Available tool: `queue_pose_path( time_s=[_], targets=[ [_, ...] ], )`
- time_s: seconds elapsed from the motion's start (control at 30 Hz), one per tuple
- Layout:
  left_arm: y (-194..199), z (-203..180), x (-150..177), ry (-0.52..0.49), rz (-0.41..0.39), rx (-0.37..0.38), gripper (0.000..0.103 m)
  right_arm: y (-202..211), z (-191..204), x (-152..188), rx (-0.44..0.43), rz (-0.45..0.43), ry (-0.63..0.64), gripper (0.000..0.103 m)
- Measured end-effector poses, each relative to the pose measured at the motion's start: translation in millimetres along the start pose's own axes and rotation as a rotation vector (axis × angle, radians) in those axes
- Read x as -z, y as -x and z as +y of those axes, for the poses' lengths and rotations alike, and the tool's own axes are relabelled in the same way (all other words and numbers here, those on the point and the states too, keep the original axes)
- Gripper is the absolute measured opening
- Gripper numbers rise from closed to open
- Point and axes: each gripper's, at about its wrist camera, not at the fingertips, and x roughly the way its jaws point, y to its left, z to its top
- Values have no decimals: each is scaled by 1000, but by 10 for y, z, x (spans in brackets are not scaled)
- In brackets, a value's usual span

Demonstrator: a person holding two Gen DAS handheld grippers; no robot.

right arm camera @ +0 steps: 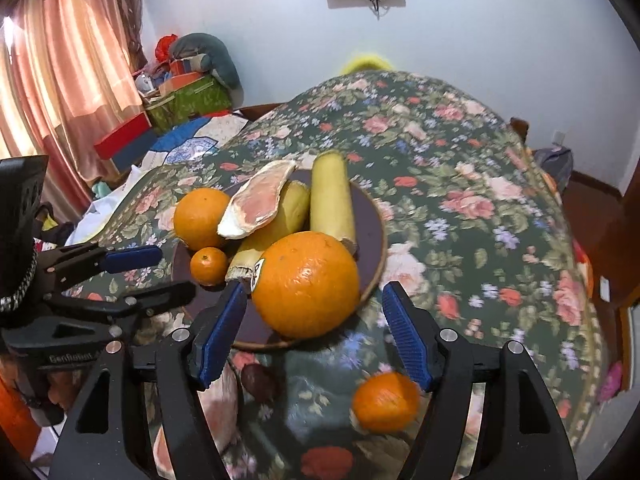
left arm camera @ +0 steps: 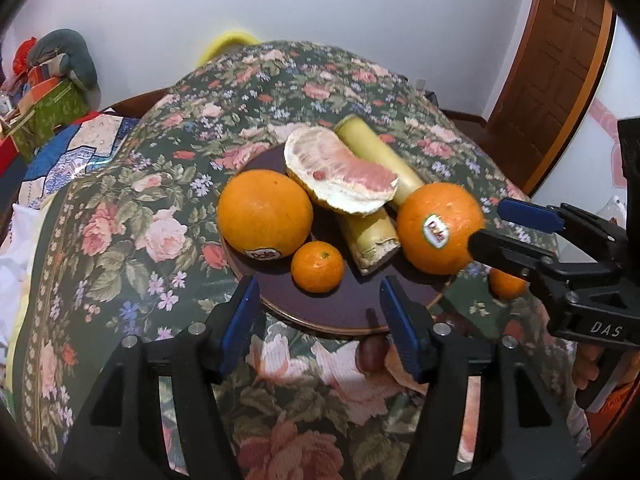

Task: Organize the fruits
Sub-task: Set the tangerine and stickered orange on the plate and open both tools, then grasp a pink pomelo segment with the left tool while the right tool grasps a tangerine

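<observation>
Two loose fruits lie off the plate [right arm camera: 376, 240]: a mandarin [right arm camera: 386, 402] and a dark fruit [right arm camera: 260, 382]. Your right claw [right arm camera: 316, 332], released and empty, hangs directly above and behind the mandarin, nearer than your left claw [left arm camera: 320, 320], also released.

plate [left arm camera: 344, 312]: dark, round, on floral cloth | two big oranges [left arm camera: 265, 214] [left arm camera: 440, 228], Dole stickers, on plate's left and right edge | mandarin [left arm camera: 317, 266] between, front | pomelo piece [left arm camera: 340, 172] atop two cane stalks [left arm camera: 370, 232] | second mandarin [right arm camera: 386, 402], dark plum [right arm camera: 260, 382] off plate
</observation>
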Motion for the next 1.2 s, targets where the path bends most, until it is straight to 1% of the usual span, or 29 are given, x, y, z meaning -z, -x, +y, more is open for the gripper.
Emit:
queue_pose_path(
  time_s=[0.1, 0.27, 0.43, 0.6, 0.77, 0.93, 1.07, 1.2],
  targets=[
    [136, -40, 10, 8, -14, -3, 62, 141, -21, 20, 17, -15, 5, 68],
    [292, -137, 37, 28, -8, 11, 62, 415, -73, 69, 49, -43, 13, 69],
    [402, -337, 117, 1, 0, 5, 62, 667, -131, 128, 101, -86, 24, 69],
    [433, -532, 214, -13, 19, 17, 62, 807, -179, 223, 111, -88, 25, 69],
    [344, -693, 329, 3, 55, 32, 62, 819, -220, 327, 114, -72, 19, 69],
    [192, -789, 420, -2, 95, 40, 62, 800, -241, 459, 116, -46, 15, 69],
    [67, -799, 466, 14, 120, 9, 62, 755, -300, 534, 109, -27, -8, 69],
    [14, -826, 490, 0, 114, -10, 62, 657, -355, 596, 102, 1, -31, 69]
  ],
)
